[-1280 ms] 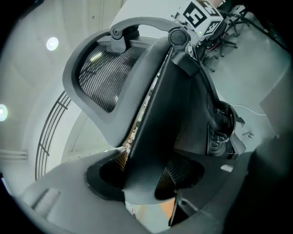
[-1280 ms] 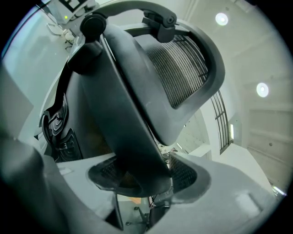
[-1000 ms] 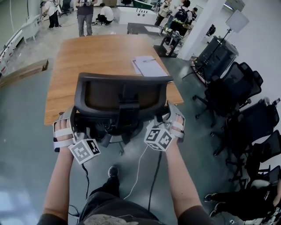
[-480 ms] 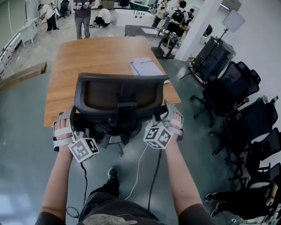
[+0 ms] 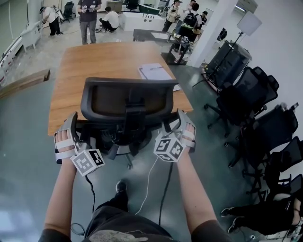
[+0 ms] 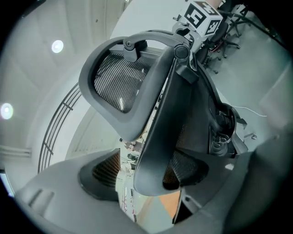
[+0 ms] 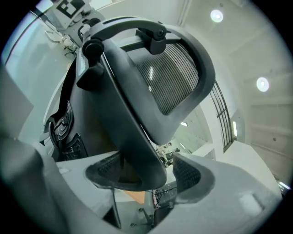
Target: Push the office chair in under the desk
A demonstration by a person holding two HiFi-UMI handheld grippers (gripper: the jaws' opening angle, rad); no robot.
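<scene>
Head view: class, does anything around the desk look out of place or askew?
A wooden plank lies loose on the floor left of the desk. The papers sit skewed to the desk's edges, near its right side.

Steep downward view. The chair (image 5: 127, 105) stands at the near edge of the table (image 5: 90, 64), its back toward the viewer and overlapping the wooden top. The left tool (image 5: 72, 125) and right tool (image 5: 180, 122), each held in a hand, flank the chair just below its back. The jaws of both have just been opening, with a chair arm between each pair. A marker cube (image 5: 87, 162) sits at the rear of each tool. Papers (image 5: 156, 73) lie on the table's far right part. Cables (image 5: 150, 182) trail from the tools to the floor (image 5: 28, 156), beside a shoe (image 5: 121, 185). Right: spare chairs (image 5: 246, 99). Far: people (image 5: 88, 14).
</scene>
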